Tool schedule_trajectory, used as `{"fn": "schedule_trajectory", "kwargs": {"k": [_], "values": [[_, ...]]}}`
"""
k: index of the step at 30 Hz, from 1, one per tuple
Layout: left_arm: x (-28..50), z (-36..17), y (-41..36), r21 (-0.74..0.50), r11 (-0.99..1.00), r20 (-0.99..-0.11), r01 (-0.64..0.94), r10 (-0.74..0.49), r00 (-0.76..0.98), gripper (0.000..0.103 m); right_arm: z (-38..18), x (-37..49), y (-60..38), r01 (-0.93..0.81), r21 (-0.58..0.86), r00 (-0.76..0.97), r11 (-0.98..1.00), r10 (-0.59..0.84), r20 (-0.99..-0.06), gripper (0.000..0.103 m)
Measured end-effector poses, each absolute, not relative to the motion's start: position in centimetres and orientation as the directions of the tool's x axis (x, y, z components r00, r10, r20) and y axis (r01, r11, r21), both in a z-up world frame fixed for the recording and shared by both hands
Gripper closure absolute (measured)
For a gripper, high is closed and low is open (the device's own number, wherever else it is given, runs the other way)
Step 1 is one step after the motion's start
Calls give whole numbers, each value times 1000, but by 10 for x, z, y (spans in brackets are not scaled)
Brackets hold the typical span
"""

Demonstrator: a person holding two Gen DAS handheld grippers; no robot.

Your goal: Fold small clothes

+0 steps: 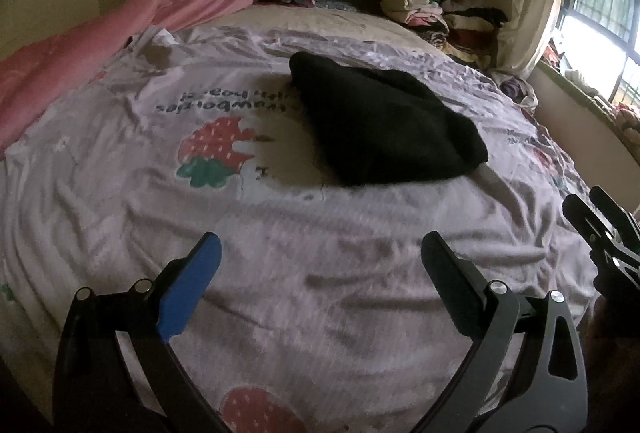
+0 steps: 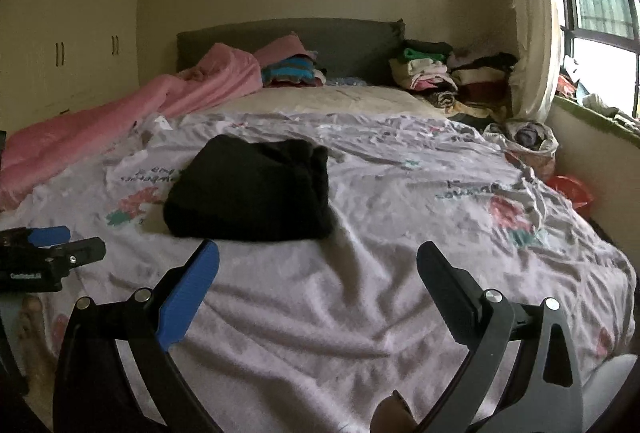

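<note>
A black garment lies folded into a compact bundle on the pale strawberry-print sheet in the middle of the bed; in the right wrist view the same black garment sits ahead and slightly left. My left gripper hovers over bare sheet in front of the bundle, open wide, nothing between its blue and black fingers. My right gripper is also open and empty, just short of the bundle's near edge. Each gripper appears at the edge of the other's view.
A pink quilt runs along the bed's left side. Stacks of folded clothes sit by the grey headboard at the back right. A bag of clothes and a red tub stand by the window wall.
</note>
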State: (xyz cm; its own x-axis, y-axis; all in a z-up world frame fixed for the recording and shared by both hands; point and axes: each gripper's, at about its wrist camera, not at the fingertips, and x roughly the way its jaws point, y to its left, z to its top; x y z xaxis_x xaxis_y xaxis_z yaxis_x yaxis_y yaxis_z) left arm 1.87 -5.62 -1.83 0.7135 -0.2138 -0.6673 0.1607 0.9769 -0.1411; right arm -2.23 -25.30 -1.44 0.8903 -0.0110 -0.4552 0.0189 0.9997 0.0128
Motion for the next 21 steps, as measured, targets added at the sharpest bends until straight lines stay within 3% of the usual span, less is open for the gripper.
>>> {"fn": "schedule_trajectory", "kwargs": {"k": [21], "values": [[11,-25,-54,-142,974,-665,174,-225,713,9,-34,-27,-238,16,0,848,1000,-14,-530,4]]}}
